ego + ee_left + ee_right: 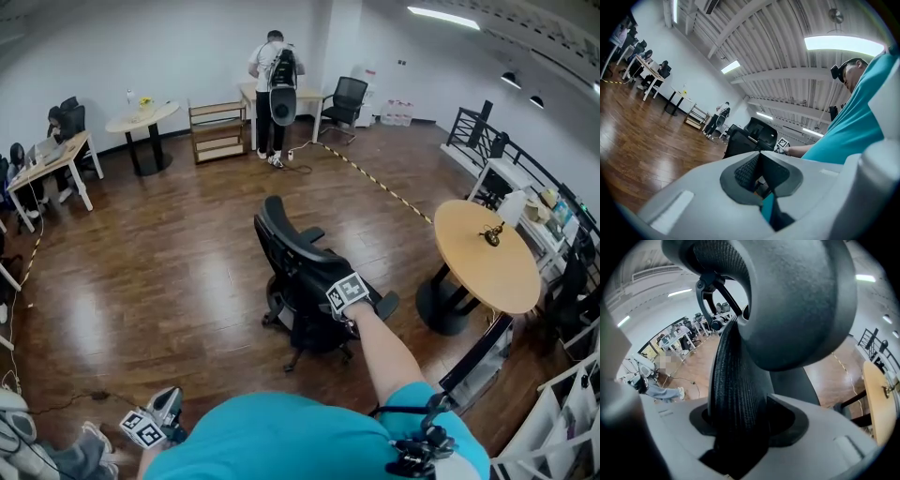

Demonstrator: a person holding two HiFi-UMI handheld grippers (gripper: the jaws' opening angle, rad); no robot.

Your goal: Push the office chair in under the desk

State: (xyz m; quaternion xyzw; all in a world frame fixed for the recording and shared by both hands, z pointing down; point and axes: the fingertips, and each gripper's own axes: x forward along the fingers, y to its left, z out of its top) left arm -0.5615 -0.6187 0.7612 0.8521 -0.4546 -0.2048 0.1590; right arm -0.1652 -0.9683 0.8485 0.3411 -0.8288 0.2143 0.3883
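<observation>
The black office chair [295, 272] stands on the wood floor in the middle of the head view, left of a round wooden table [487, 258]. My right gripper [349, 298] reaches out to the chair's near right side. In the right gripper view a black ribbed part of the chair [733, 380] fills the gap of the right gripper [740, 427], and both pads lie against it. My left gripper [155, 422] hangs low by my left side, away from the chair. In the left gripper view the left gripper [759, 176] is shut with nothing in it, and the chair [750, 138] shows beyond.
A person [272, 89] stands at a far desk beside another black chair [345, 101]. A round table [141, 120] and a wooden shelf [217, 131] stand at the back left. White desks [52, 164] line the left wall. Shelving [534, 202] and a railing lie right. Yellow-black tape [375, 178] crosses the floor.
</observation>
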